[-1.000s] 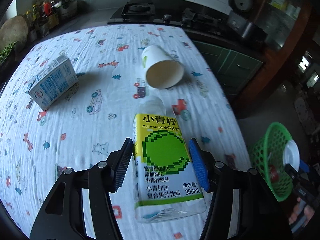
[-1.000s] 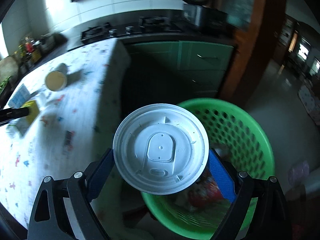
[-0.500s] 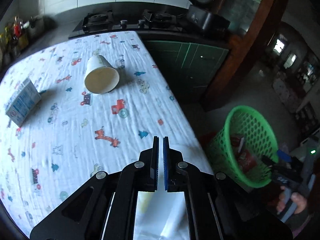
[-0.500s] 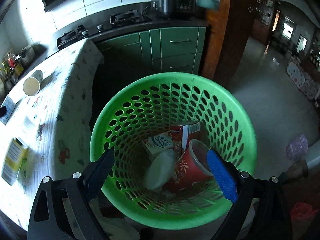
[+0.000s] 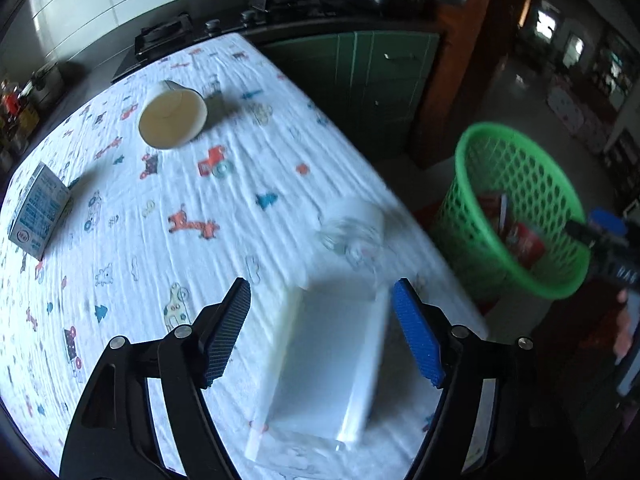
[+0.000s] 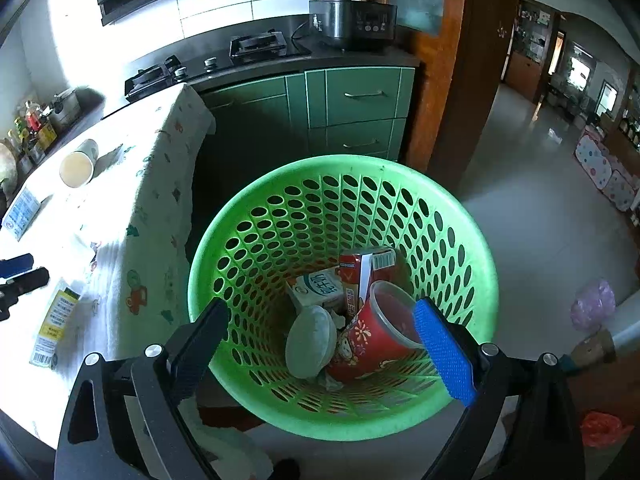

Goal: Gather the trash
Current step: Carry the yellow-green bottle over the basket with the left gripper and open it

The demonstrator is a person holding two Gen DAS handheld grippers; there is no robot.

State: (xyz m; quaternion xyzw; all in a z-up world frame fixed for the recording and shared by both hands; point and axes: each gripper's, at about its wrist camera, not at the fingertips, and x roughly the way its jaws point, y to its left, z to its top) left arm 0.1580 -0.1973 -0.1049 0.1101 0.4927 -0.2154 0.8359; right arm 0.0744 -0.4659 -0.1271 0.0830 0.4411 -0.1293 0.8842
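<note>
**Bottle between the spread left tongs, lying lengthwise along them; basket off to the right.**

My left gripper (image 5: 322, 334) has its fingers apart with the bottle (image 5: 326, 364) lying in the gap on the tablecloth (image 5: 160, 208); its long axis runs along the fingers, neck end away from me. The picture is smeared here, so I judge rather than see that neither pad touches it. My right gripper (image 6: 320, 354) hangs open and empty over the green basket (image 6: 472, 264), which stands on the floor just off the table's right edge and holds a red cup (image 6: 372, 340), a lid (image 6: 310, 342) and two cartons. The left gripper is much the nearer to the bottle. A paper cup (image 5: 173, 119) on its side and a small carton (image 5: 37, 212) lie well apart, farther up the table. Green cabinets and a stove stand behind.
</note>
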